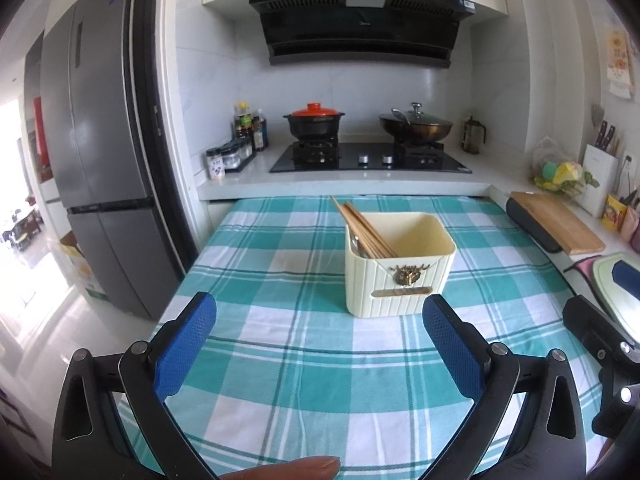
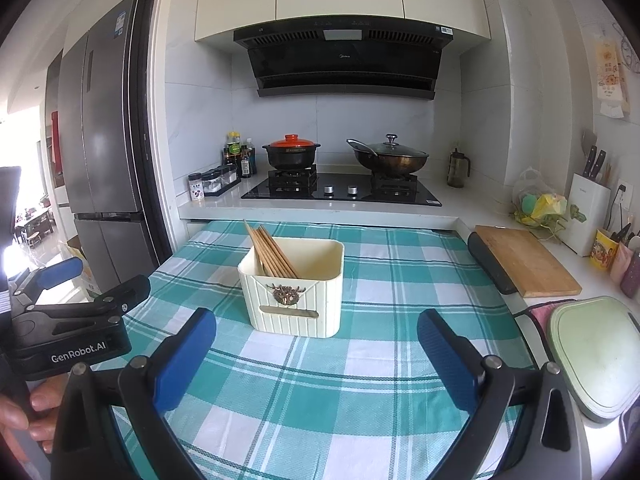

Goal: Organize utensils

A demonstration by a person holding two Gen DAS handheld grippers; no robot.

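A cream ribbed utensil holder (image 1: 400, 264) (image 2: 294, 288) with a metal ornament stands on the teal checked tablecloth (image 1: 300, 360) (image 2: 340, 380). Several wooden chopsticks (image 1: 362, 226) (image 2: 272, 254) lean in its left side, and a metal utensil (image 1: 356, 244) sits beside them. My left gripper (image 1: 320, 312) is open, hanging just short of the holder with nothing between its blue pads. My right gripper (image 2: 316, 332) is open too, close in front of the holder and empty. In the right wrist view, the left gripper (image 2: 60, 276) shows at the left edge with a hand on it.
A raised counter carries a hob (image 2: 340, 192), a red-lidded black pot (image 2: 292, 152), a lidded wok (image 2: 388, 156) and seasoning bottles (image 2: 236, 160). To the right lie a wooden board (image 2: 524, 260), a green board (image 2: 596, 352) and a knife block (image 2: 588, 212). A fridge (image 1: 100, 160) stands left.
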